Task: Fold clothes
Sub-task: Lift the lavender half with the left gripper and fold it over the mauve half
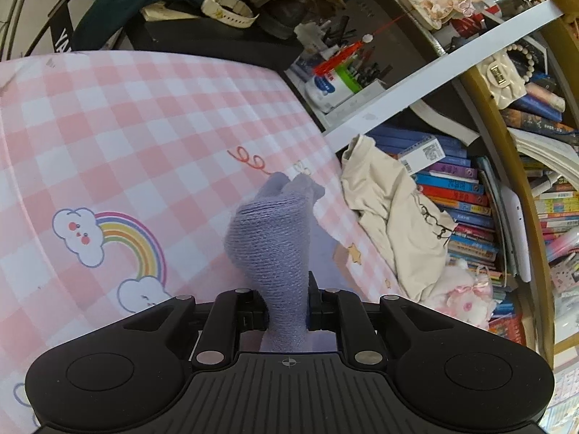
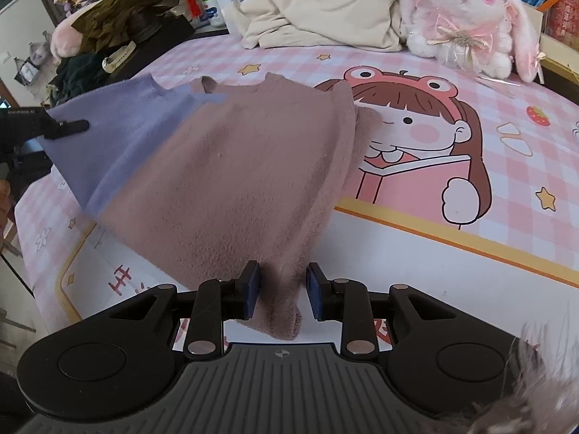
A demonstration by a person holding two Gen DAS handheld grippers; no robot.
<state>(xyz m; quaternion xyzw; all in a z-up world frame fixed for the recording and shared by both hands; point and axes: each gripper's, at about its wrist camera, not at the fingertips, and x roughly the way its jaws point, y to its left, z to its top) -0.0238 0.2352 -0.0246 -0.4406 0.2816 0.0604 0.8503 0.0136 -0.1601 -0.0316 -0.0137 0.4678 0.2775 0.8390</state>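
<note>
Knit sweater (image 2: 231,181), mauve-lilac, pinched by left hand-held gripper (image 1: 287,311) and right hand-held gripper (image 2: 283,291); thin corner grips risked slipping.

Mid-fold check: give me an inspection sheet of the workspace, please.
Surface: pink checked bedsheet with cartoon prints.
Job's things: two-tone knit garment, lilac and dusty pink, partly lifted off the sheet.
Clutter: cream shirt, plush rabbit.
Claws: left claw shut on the lilac end; right claw shut on the pink end.
Cables: nothing seen.
Surroundings: stacked books, dark clothes pile.
</note>
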